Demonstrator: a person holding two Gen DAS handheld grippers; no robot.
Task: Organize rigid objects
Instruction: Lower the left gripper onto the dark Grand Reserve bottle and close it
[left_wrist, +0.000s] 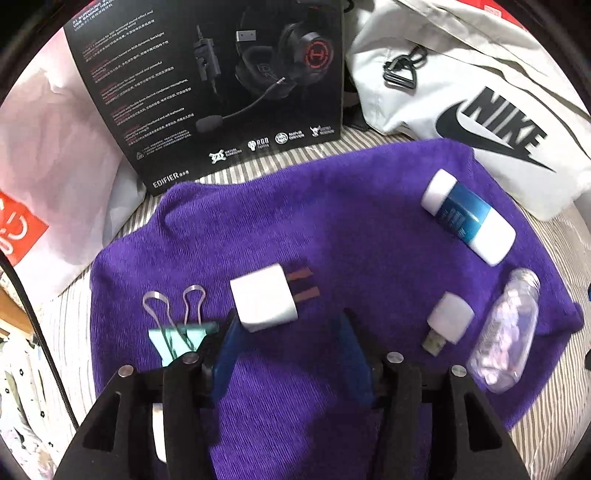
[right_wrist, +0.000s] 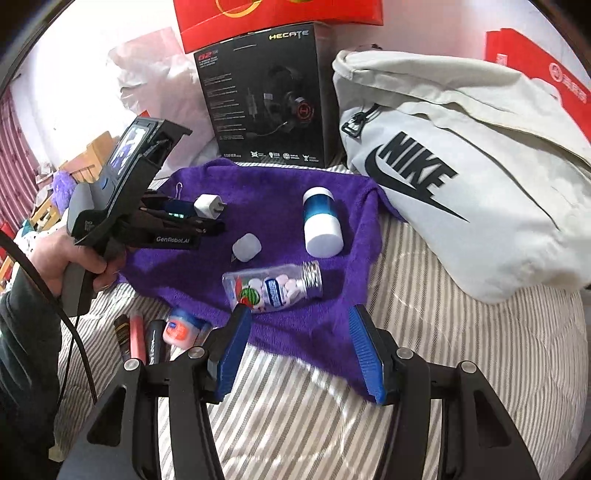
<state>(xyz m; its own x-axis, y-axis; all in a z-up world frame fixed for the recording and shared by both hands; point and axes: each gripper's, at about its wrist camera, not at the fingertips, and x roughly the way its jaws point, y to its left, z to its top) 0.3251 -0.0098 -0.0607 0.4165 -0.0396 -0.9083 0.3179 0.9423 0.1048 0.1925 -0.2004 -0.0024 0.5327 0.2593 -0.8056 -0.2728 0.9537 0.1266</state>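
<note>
Purple towel (left_wrist: 332, 229) serves as the sorting mat on the striped bedding, with 5 small items spread in a loose row. Left gripper (left_wrist: 291, 332) hangs over the white charger (left_wrist: 264, 302), fingers wide apart, 1 blue pad seemingly brushing it, gripping nothing. Right gripper (right_wrist: 299, 354) is likewise wide open and empty, near the candy bottle (right_wrist: 273, 286).
</note>
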